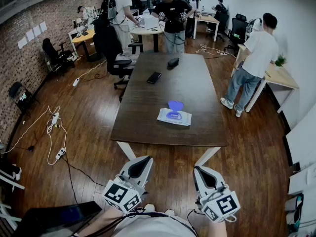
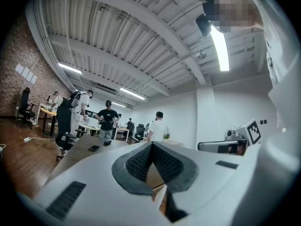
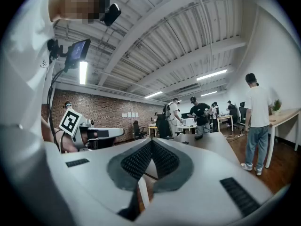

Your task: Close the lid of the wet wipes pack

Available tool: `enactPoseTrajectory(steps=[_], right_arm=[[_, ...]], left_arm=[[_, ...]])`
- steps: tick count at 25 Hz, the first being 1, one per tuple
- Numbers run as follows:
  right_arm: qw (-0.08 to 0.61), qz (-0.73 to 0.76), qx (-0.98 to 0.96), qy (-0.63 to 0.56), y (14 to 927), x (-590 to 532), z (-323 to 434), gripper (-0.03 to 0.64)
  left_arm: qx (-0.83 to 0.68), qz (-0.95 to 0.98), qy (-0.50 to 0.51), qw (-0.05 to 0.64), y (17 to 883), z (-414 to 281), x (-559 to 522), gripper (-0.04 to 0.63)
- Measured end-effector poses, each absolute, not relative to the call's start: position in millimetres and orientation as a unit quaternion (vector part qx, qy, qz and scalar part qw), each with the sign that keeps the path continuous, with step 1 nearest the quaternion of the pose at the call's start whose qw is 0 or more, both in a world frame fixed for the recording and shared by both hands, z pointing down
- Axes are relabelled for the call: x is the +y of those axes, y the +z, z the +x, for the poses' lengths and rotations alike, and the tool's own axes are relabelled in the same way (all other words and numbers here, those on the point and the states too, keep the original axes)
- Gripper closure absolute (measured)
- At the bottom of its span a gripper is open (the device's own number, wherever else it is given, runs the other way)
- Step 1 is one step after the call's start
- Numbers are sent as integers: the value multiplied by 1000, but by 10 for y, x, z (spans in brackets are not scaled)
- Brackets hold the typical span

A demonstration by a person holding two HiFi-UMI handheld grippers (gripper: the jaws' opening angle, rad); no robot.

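Note:
The wet wipes pack [image 1: 174, 116] lies flat on the dark wooden table [image 1: 148, 122], near its front half. Its blue lid [image 1: 175, 105] stands open and upright at the pack's far side. Both grippers hang close to my body, well short of the table's near edge and apart from the pack. My left gripper [image 1: 142, 162] is shut with nothing between its pads, and its tips meet in the left gripper view [image 2: 151, 145]. To its right, my right gripper [image 1: 204, 172] is shut and empty too, and its tips also meet in the right gripper view [image 3: 151, 141]. Both point level toward the table.
A black phone [image 1: 154, 77] and a small black object [image 1: 173, 61] lie on the table's far half. An office chair [image 1: 118, 63] stands at the table's left. A person [image 1: 252, 68] stands at the right, others at desks behind. Cables [image 1: 54, 132] trail over the floor at left.

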State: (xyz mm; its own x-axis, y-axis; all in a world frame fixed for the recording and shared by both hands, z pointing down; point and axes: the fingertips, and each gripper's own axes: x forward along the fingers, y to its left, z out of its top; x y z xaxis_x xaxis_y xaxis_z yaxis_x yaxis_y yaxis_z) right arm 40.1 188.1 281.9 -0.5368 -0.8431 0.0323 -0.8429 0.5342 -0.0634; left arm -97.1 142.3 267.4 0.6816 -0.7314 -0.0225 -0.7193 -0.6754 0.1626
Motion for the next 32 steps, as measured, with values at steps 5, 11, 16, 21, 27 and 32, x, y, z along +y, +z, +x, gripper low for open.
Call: enactPoseTrajectory(steps=[5, 11, 16, 21, 27, 32], right_arm=[[2, -480, 877, -36, 2810, 1878, 409, 611], [5, -479, 877, -35, 2845, 1912, 456, 611], [3, -473, 880, -39, 2855, 1972, 498, 611], [1, -465, 884, -42, 2877, 2018, 569, 611], [-4, -453, 890, -53, 3009, 2031, 688, 611], [-3, -443, 894, -59, 3066, 2101, 741, 611]], left_arm=[[-396, 915, -42, 69, 2662, -951, 1417, 594], [-394, 916, -39, 65, 2695, -891, 1443, 594], [-396, 915, -33, 65, 2694, -836, 1505, 594], [-403, 912, -32, 70, 2723, -771, 1571, 594], [-412, 908, -26, 77, 2823, -642, 1624, 594], [-418, 905, -24, 80, 2893, -577, 1694, 594]])
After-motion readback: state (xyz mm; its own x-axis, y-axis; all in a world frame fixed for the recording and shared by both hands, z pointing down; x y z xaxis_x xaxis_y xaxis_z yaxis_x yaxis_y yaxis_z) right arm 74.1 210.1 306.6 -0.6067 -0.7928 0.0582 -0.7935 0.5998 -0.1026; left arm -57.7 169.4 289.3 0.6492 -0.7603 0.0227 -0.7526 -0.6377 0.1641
